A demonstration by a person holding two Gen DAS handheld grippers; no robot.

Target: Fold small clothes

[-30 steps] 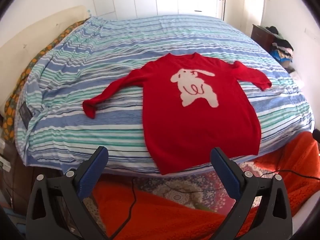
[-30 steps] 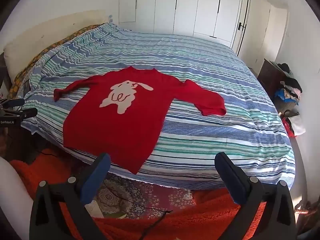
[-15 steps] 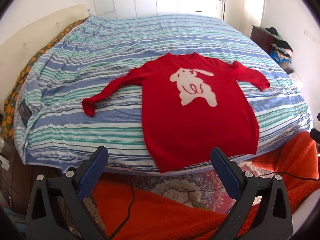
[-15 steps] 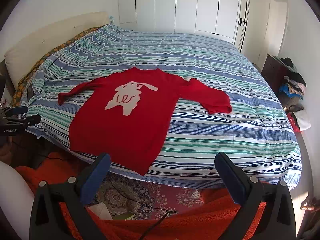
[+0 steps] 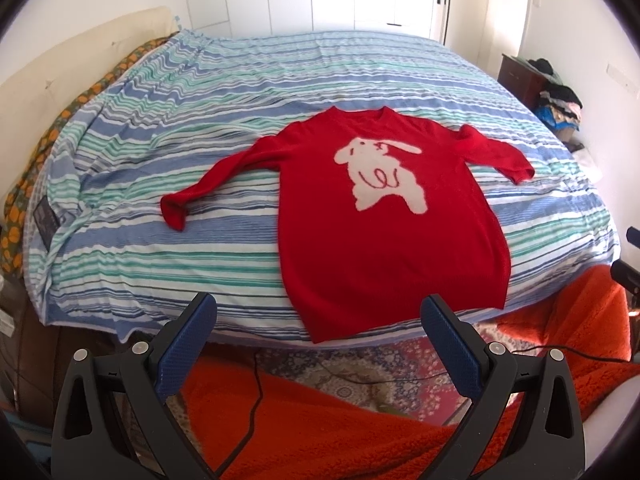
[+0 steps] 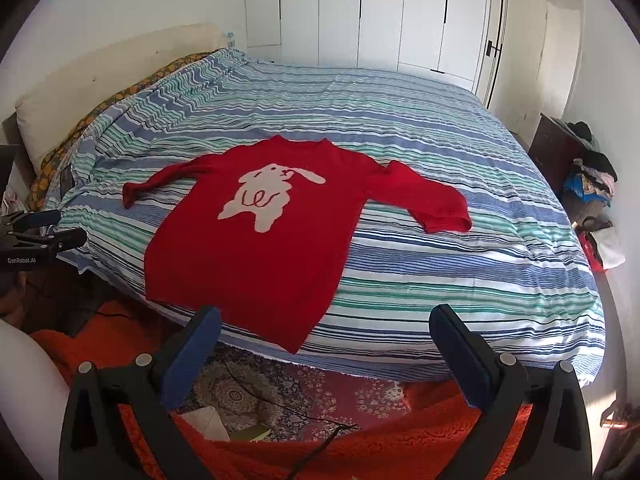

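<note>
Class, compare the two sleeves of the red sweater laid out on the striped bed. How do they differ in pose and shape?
The sleeve at image left stretches long, thin and nearly straight, away from the body of the red sweater; the sleeve at image right bends and looks shorter and wider. The left one's cuff curls downward; the right one's cuff lies flatter and open. Both lie unfolded on the striped bedspread, untouched by either gripper.

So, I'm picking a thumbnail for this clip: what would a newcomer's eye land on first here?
First, the bright red knit sweater with a white bunny motif, spread flat with both sleeves out at the near edge of the bed. Next, the blue, green and white striped bedspread beneath it. Then the open left gripper and open right gripper, holding nothing, short of the bed.
</note>
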